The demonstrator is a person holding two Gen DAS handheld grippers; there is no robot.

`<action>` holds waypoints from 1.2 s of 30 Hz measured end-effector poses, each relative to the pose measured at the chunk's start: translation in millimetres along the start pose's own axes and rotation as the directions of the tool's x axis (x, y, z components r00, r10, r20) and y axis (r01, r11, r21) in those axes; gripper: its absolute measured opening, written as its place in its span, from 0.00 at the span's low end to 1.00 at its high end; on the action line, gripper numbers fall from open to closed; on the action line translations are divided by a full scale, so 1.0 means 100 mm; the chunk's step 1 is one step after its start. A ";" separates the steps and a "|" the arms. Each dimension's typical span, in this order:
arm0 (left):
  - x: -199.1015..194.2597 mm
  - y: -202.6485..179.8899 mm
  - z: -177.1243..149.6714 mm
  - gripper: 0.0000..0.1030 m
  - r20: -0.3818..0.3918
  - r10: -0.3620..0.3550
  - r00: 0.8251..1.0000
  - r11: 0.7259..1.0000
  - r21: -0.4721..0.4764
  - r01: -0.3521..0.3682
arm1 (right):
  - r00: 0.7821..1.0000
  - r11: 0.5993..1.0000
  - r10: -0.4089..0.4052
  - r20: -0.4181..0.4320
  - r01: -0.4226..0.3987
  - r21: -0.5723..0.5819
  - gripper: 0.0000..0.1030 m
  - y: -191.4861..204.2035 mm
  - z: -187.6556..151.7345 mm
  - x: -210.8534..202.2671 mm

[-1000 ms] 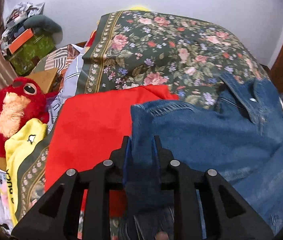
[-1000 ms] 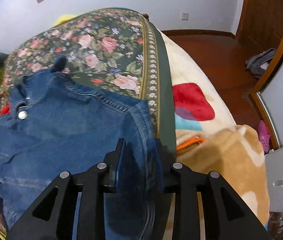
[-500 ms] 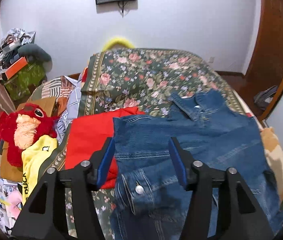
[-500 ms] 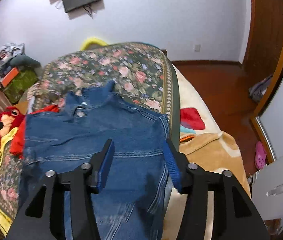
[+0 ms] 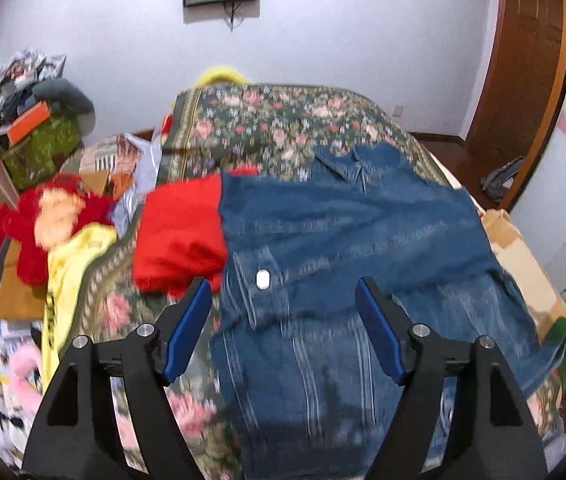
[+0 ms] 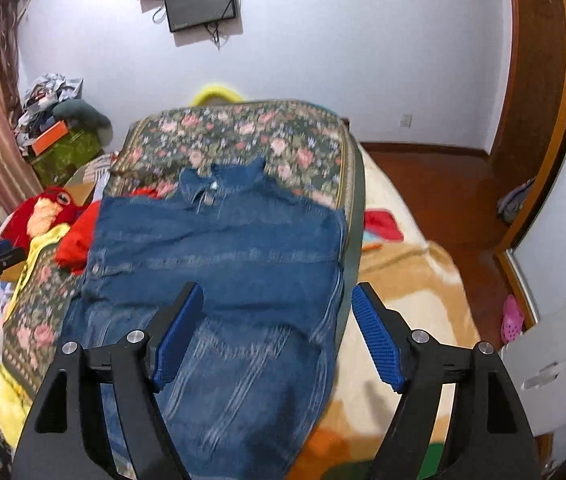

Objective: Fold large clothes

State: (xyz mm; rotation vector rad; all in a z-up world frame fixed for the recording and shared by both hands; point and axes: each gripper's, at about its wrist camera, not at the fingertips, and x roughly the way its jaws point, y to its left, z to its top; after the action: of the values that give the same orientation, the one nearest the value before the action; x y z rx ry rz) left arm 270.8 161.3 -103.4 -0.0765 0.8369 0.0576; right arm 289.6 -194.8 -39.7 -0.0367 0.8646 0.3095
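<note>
A blue denim jacket (image 5: 347,240) (image 6: 219,256) lies spread on the floral bedspread (image 5: 283,128) (image 6: 243,136), its collar at the far end and its sleeves folded inward. My left gripper (image 5: 283,292) hovers above the jacket's near left part with its jaws opening and nothing between the blue pads. My right gripper (image 6: 277,298) hangs over the jacket's near right part, its jaws also opening, with no cloth gripped. The right gripper's tip shows at the far right edge of the left wrist view, and the left gripper shows at the left edge of the right wrist view.
A red garment (image 5: 179,232) lies left of the jacket, partly under it. A red plush toy (image 5: 47,220) and yellow cloth (image 5: 67,264) sit farther left. A tan blanket (image 6: 403,280) covers the bed's right side. A cluttered pile (image 5: 39,128) stands at the back left. Wooden floor (image 6: 443,184) lies right.
Both grippers let go of the denim edges, opened wide, and pulled up and back from the jacket. The folded jacket now lies flat on the bed.
</note>
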 end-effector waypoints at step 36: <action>0.56 0.44 -1.74 0.27 -0.285 -0.262 0.922 0.881 -0.461 0.107 | 0.956 0.947 0.169 -0.240 -0.090 0.307 0.45 -0.16 -1.28 0.32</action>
State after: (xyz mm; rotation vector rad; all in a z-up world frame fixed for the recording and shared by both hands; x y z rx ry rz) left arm 176.0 190.5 -263.0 -0.6102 1.1491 0.0497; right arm 218.3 -222.2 -148.6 0.2630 1.1741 0.3017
